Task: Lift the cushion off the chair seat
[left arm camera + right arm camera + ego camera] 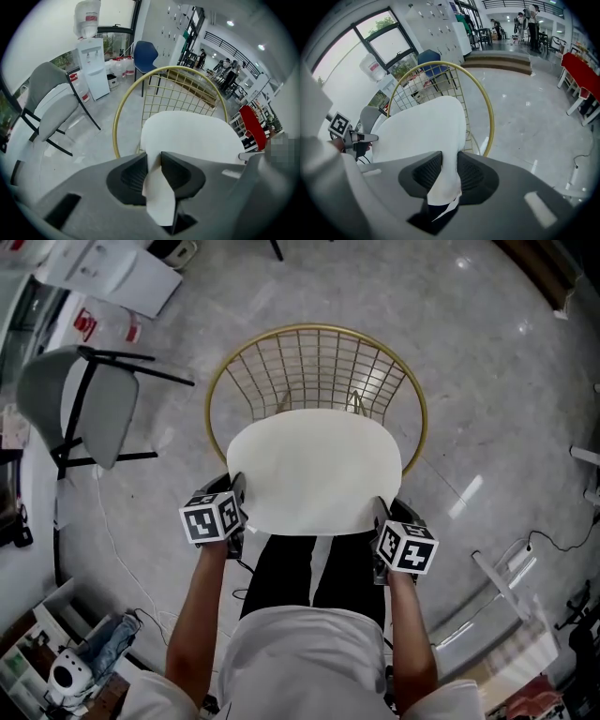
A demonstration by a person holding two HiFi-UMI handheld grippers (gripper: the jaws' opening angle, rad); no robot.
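Note:
A round white cushion hangs in front of the gold wire chair, held by its near edge at both sides. My left gripper is shut on the cushion's left front edge; in the left gripper view the white cushion edge is pinched between the dark pads. My right gripper is shut on the right front edge, and in the right gripper view the cushion runs down between its pads. The chair seat under the cushion is hidden.
A grey chair with black legs stands at the left. White boxes lie at the far left on the marble floor. A water dispenser and a blue chair stand further back. Cables and a metal stand lie at the right.

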